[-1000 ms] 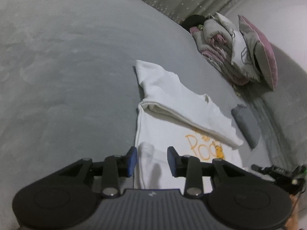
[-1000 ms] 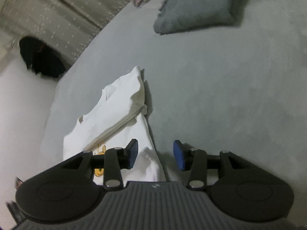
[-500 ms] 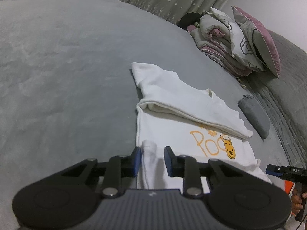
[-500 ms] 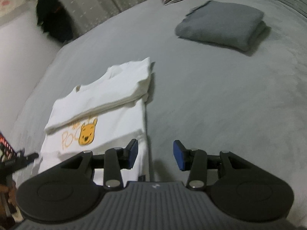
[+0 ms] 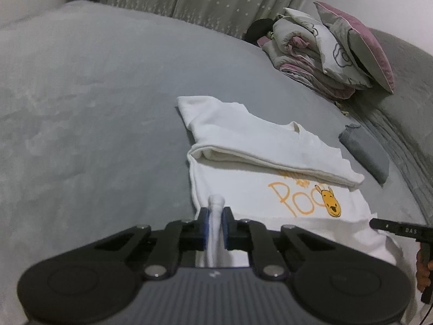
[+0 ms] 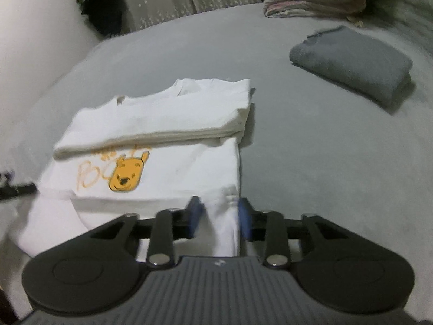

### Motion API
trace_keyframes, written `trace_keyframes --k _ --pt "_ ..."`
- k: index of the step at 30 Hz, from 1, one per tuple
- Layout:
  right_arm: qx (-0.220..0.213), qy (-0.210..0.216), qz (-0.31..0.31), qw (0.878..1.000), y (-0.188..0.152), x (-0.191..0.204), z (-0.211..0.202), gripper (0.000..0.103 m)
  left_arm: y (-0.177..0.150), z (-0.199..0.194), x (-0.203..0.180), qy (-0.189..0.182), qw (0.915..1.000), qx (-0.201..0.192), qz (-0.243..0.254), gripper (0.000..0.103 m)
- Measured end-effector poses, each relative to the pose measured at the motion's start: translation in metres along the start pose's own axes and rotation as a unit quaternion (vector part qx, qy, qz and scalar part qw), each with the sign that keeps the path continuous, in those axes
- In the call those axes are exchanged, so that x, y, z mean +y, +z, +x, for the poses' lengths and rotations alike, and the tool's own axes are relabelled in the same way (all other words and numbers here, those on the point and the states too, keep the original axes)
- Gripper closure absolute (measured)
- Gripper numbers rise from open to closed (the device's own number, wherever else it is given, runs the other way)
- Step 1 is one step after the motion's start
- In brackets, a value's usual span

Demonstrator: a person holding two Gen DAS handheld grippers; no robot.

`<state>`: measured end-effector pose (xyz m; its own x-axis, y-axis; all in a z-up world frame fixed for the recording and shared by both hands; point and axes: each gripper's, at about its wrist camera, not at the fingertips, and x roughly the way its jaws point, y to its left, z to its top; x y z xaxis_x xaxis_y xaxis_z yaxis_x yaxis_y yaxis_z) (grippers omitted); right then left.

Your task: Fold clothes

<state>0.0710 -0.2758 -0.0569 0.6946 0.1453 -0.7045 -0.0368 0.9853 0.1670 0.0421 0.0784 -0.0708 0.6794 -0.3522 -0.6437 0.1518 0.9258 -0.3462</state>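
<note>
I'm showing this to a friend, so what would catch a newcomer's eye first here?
The white T-shirt with its orange bear print, half folded on the grey bed. The left gripper pinches its near hem; the right gripper straddles the other corner. A folded grey garment lies farther back.

White T-shirt (image 5: 251, 195) lies flat on grey bed cover, partly folded: upper part, neckline included, doubled over into a thick band across the chest. Below the band, an orange print: lettering and a yellow bear face (image 6: 127, 174). Near hem corners lifted off the cover; one bunched into a narrow upright ridge, the other (image 6: 224, 211) pulled up in a looser pleat. Hem edge between them turned up along the near side.
</note>
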Motion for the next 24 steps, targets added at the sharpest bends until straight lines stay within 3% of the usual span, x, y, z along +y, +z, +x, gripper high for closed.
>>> trace_keyframes --k 4,15,24 --pt "-0.023 -0.028 -0.041 0.998 -0.003 0.01 -0.008 0.091 -0.001 -0.005 -0.002 -0.001 0.9999 -0.009 0.007 0.095" --pt "-0.07 -0.05 -0.07 0.994 -0.003 0.023 -0.03 0.095 -0.003 -0.019 -0.012 -0.01 0.9991 -0.041 0.009 0.097" --pt "-0.114 -0.065 -0.055 0.99 0.015 0.029 -0.034 0.096 0.013 -0.029 -0.022 -0.005 0.9952 -0.097 0.006 0.097"
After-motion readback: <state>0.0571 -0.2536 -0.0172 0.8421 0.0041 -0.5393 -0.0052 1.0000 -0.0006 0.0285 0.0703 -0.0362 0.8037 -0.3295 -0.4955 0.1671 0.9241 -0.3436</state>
